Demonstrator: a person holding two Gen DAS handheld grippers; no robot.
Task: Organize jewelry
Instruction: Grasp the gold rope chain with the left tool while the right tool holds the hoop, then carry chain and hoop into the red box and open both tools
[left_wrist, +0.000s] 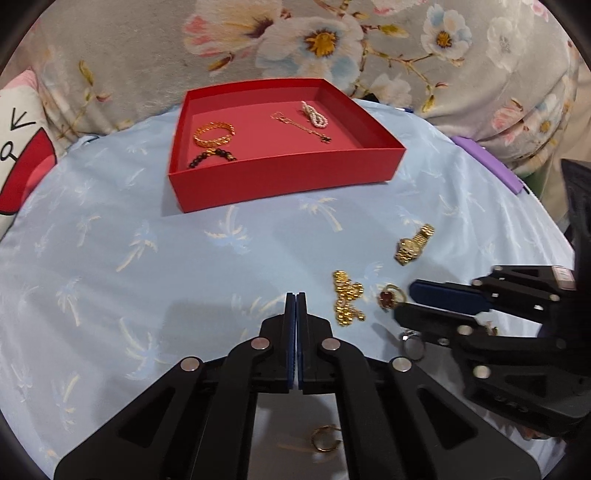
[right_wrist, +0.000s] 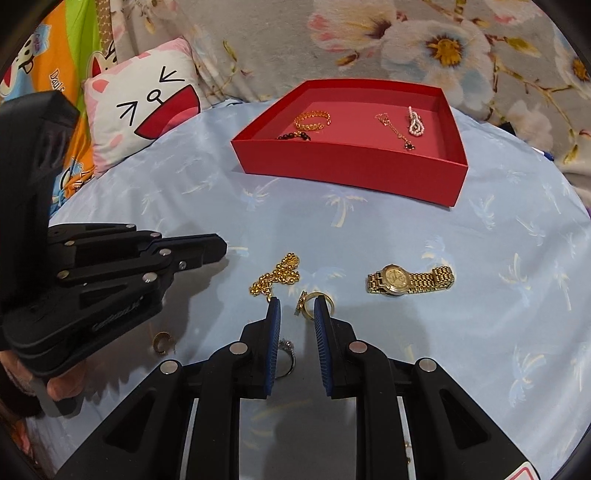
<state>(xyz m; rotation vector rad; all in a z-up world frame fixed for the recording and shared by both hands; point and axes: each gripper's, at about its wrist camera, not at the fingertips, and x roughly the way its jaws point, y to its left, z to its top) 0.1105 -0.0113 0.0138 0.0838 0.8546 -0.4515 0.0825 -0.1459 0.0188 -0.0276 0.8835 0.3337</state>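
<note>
A red tray (left_wrist: 280, 184) (right_wrist: 347, 171) at the back holds a gold bracelet (left_wrist: 214, 133), a black bead bracelet (left_wrist: 212, 157), a thin chain (left_wrist: 301, 125) and a pearl bracelet (left_wrist: 314, 114). On the blue cloth lie a gold watch (right_wrist: 408, 280), a gold bead chain (right_wrist: 275, 277), a red-stone gold ring (left_wrist: 388, 297) (right_wrist: 314, 301), a silver ring (right_wrist: 287, 354) and a small gold hoop (left_wrist: 325, 437). My right gripper (right_wrist: 297, 306) is open, its tips at the red-stone ring without pressing it. My left gripper (left_wrist: 296, 297) is shut on nothing, left of the chain.
A cat-face pillow (right_wrist: 147, 103) lies at the back left and a floral blanket (left_wrist: 332, 40) runs behind the tray. A purple object (left_wrist: 487, 162) sits at the cloth's right edge. A hand (right_wrist: 62, 387) holds the left gripper's body.
</note>
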